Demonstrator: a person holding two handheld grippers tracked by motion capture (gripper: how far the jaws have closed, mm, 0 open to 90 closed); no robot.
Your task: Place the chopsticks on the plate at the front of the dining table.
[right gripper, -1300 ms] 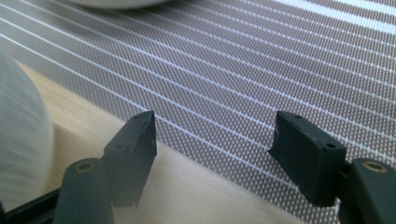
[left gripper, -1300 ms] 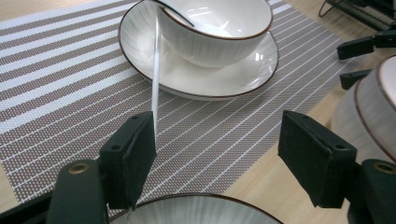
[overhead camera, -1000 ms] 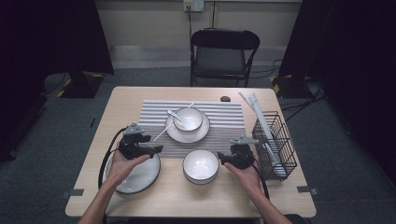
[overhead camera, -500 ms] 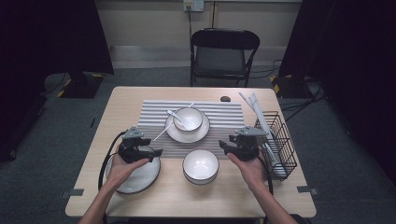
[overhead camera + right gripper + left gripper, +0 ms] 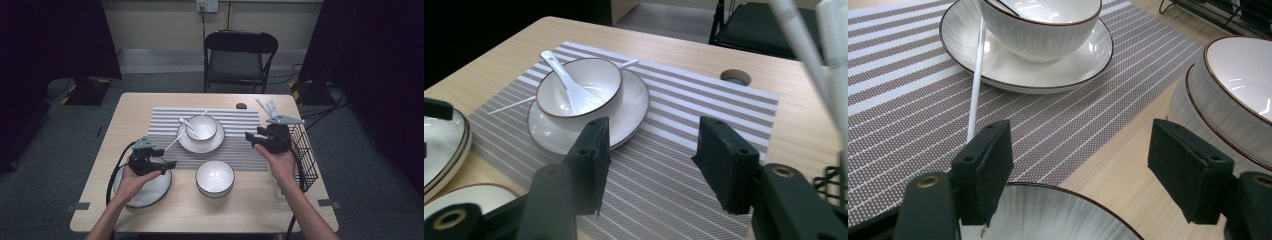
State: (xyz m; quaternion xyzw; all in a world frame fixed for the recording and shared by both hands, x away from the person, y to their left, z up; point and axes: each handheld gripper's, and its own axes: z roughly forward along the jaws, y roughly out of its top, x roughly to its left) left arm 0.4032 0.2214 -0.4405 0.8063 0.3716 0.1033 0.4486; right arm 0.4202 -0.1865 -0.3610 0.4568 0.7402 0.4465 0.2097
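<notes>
**Counting the dishes on the table**

Looking down from the high view, I count two bowls, two plates, one spoon and one wire rack. One bowl (image 5: pixel 202 127) sits on a plate (image 5: pixel 218 143) on the striped mat (image 5: pixel 165 120), with the white spoon (image 5: pixel 186 124) lying in it. The second bowl (image 5: pixel 215 178) stands on bare wood just in front of the mat. The other plate (image 5: pixel 150 192) is at the near left, right under the left gripper (image 5: pixel 170 164), whose jaws stand wide over its rim with nothing between them. The right gripper (image 5: pixel 248 139) hangs above the mat's right end; its jaws have just been closing and hold nothing.

The left gripper view adds a thin white stick (image 5: pixel 976 75) leaning on the plate's rim. The right gripper view shows a round hole (image 5: pixel 734 77) in the tabletop. The rack (image 5: pixel 304 155) holds white utensils (image 5: pixel 268 106).
</notes>
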